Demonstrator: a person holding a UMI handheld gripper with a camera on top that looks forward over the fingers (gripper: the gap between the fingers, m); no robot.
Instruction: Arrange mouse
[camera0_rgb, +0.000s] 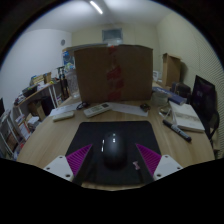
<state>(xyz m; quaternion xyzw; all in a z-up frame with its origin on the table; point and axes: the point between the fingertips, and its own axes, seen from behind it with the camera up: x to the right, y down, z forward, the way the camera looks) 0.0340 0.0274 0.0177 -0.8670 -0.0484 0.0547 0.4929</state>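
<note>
A black computer mouse (113, 149) lies on a black desk mat (130, 130) on a wooden desk (45, 135). It stands between my gripper's (113, 160) two fingers, whose magenta pads (79, 158) show at either side of it with a gap on each side. The fingers are open. The mouse rests on the mat on its own.
A large brown cardboard box (112, 72) stands at the back of the desk. White keyboards (98, 109) lie in front of it. Books and small items (183, 118) lie to the right, near a dark chair (205, 98). Shelves (35, 100) stand at the left.
</note>
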